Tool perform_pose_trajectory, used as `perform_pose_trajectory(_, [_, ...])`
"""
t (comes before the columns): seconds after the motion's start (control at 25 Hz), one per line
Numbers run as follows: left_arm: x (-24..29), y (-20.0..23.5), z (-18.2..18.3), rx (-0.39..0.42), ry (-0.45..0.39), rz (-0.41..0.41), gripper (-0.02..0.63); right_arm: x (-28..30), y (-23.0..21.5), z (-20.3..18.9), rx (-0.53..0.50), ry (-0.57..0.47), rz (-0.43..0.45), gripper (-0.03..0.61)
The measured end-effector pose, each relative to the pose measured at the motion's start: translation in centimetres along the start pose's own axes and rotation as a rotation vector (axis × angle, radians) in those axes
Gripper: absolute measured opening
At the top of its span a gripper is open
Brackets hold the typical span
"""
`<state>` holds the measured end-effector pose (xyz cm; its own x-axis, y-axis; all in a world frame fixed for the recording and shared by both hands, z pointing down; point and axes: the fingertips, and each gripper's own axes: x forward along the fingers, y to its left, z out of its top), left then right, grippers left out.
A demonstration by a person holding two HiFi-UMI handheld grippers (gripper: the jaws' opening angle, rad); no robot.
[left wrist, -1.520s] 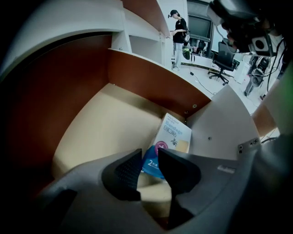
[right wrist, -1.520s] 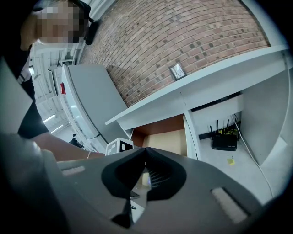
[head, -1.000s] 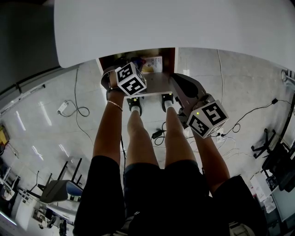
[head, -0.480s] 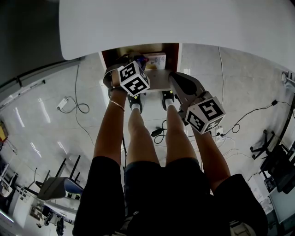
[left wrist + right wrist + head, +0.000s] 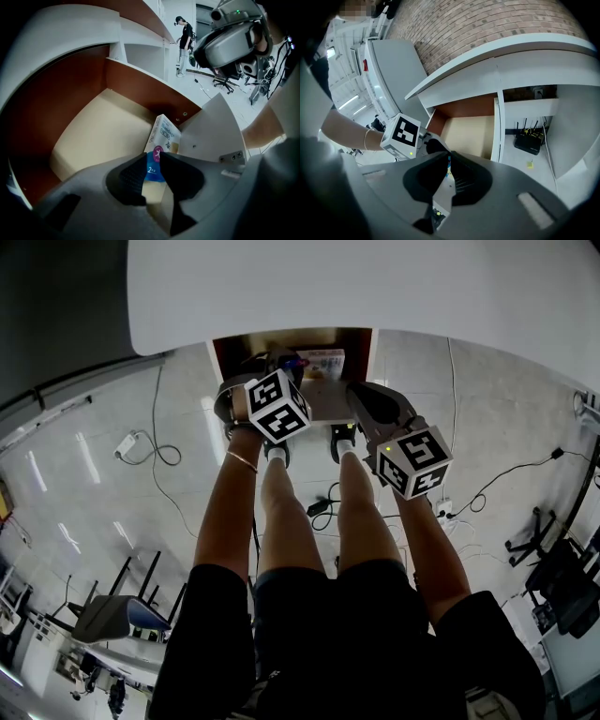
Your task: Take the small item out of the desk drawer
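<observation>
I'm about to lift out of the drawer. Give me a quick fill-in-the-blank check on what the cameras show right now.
1. The desk drawer is pulled ____.
2. The left gripper reaches into it, and the small box shows a ____ end between its jaws.
3. In the head view, the desk top above the drawer is ____.

Missing words: open; blue; white.
</observation>
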<state>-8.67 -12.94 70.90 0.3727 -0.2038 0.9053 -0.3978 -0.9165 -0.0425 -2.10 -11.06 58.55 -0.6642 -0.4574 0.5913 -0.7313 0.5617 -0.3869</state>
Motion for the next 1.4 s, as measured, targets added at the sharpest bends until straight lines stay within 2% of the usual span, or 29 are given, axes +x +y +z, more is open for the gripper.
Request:
perform_pose_trajectory(0.16, [-0.3,-0.2,0.1,0.002,-0.005,0.004,0.08,0.9,-0.1,-0.2,-0.063,0.046,-0.003,0.034])
perform_pose_trajectory(0.44, [-0.5,-0.4,0.2,0.008,-0.016,0.003,0.08,3.0,-0.3,-0.4,-0.231,0.142,0.008,0.049])
perform_pose_trajectory(0.8, [-1.0,-0.9,0.3,0.012,-0.02,0.005,0.08,5.1,-0.4,-0.9,-0.355,0.227,0.043,0.078])
perform_pose_trajectory(1.08, [-1.6,-1.2,0.3,-0.02,-0.035,0.016,0.078,6.3,-0.5,-1.9,-0.561,0.34,0.036,0.103])
perform_pose_trajectory(1.4, [-2.0,-1.9,0.2,-0.002,-0.039,0.01,0.056,7.9,-0.5,-3.4,-0.684,0.419,0.078,0.118])
